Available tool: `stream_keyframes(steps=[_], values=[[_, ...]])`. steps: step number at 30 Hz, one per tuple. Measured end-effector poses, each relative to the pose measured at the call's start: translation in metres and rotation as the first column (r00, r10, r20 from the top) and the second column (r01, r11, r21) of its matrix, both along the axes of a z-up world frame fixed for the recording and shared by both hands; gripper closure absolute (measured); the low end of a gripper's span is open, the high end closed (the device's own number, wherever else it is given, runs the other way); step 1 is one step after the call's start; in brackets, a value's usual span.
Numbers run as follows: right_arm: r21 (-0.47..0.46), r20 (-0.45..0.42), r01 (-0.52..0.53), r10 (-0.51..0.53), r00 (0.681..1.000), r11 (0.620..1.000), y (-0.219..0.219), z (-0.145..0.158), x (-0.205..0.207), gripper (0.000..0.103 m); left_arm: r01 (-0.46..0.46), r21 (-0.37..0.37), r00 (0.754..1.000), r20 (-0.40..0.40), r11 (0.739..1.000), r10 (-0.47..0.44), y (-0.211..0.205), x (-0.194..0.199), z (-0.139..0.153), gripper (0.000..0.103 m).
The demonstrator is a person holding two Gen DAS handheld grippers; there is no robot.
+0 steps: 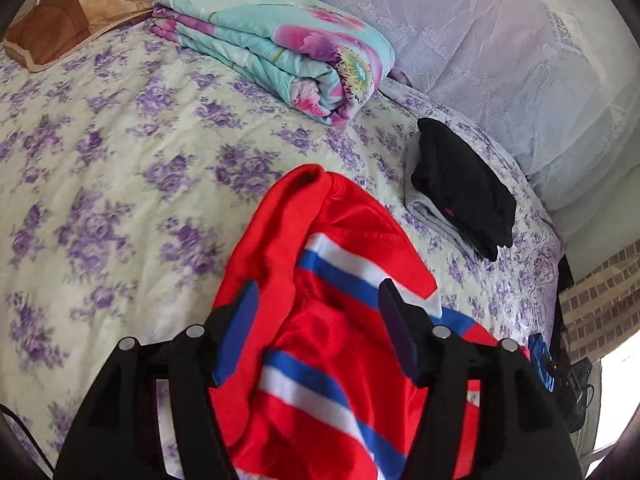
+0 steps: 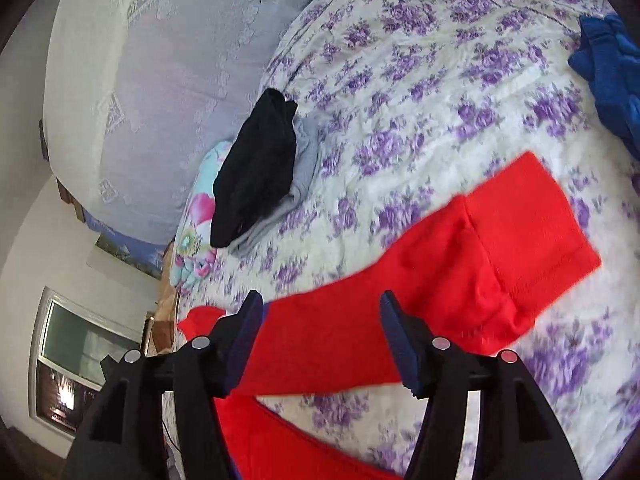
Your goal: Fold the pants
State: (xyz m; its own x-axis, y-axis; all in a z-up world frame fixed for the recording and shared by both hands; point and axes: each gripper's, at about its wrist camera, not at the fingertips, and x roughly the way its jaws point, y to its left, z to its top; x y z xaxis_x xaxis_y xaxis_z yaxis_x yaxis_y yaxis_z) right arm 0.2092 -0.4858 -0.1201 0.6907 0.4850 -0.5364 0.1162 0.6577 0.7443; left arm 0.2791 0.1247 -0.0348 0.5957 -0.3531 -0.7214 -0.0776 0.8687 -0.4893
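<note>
Red pants (image 1: 320, 320) with blue and white stripes lie bunched on the flowered bedspread (image 1: 120, 180). In the left wrist view my left gripper (image 1: 318, 300) stands open just above the striped upper part, its blue pads (image 1: 240, 332) wide apart and off the cloth. In the right wrist view a red pant leg (image 2: 460, 272) runs flat across the bed up to the right, its cuff end squared off. My right gripper (image 2: 320, 312) is open over that leg, holding nothing. A second red leg (image 2: 288, 440) shows below it, partly hidden by the fingers.
A stack of folded black and grey clothes (image 1: 464, 188) sits near the bed's right edge. A folded flowered quilt (image 1: 280, 48) and a brown pillow (image 1: 80, 16) lie at the head. A blue garment (image 2: 612, 76) lies at the far right. White lace curtain (image 1: 500, 40) borders the bed.
</note>
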Motion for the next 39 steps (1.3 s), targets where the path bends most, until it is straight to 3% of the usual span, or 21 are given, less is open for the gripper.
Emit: stream_keyframes(steps=[7, 12, 16, 20, 23, 25, 32, 38, 39], values=[[0.031, -0.014, -0.05, 0.051, 0.999, 0.998, 0.022, -0.013, -0.048, 0.032, -0.02, 0.001, 0.999, -0.043, 1.0, 0.02, 0.031, -0.067, -0.021, 0.036], [0.023, 0.017, -0.051, 0.051, 0.999, 0.998, 0.025, -0.007, -0.083, 0.032, -0.013, -0.066, 0.993, -0.116, 0.998, 0.005, 0.03, -0.071, -0.056, 0.036], [-0.004, 0.043, -0.016, 0.016, 0.999, 1.0, 0.018, 0.004, -0.117, 0.032, -0.011, -0.07, 0.997, -0.083, 0.998, 0.005, 0.019, -0.063, -0.059, 0.037], [0.004, 0.02, 0.043, -0.043, 0.999, 0.999, 0.002, 0.0, -0.152, 0.031, -0.029, -0.086, 0.996, -0.084, 0.996, 0.022, 0.013, -0.045, -0.065, 0.045], [0.027, -0.028, 0.083, -0.082, 0.996, 0.996, -0.011, -0.011, -0.178, 0.031, -0.047, -0.086, 0.997, -0.072, 0.995, 0.041, 0.015, -0.041, -0.067, 0.069], [0.062, -0.055, 0.098, -0.094, 0.994, 0.993, -0.018, -0.018, -0.192, 0.032, -0.037, -0.129, 0.998, -0.06, 0.991, 0.029, 0.02, -0.042, -0.069, 0.079], [0.021, -0.107, 0.133, -0.13, 0.986, 0.991, -0.023, -0.018, -0.222, 0.031, -0.048, -0.13, 0.999, -0.004, 0.99, 0.048, 0.028, -0.053, -0.056, 0.083], [0.036, -0.091, 0.182, -0.178, 0.98, 0.983, -0.027, -0.044, -0.202, 0.032, -0.073, -0.169, 0.997, -0.001, 0.983, 0.074, 0.051, -0.068, -0.052, 0.084], [0.028, -0.064, 0.184, -0.182, 0.981, 0.983, -0.025, -0.041, -0.197, 0.04, -0.08, -0.176, 0.997, -0.002, 0.981, 0.081, 0.055, -0.073, -0.052, 0.085]])
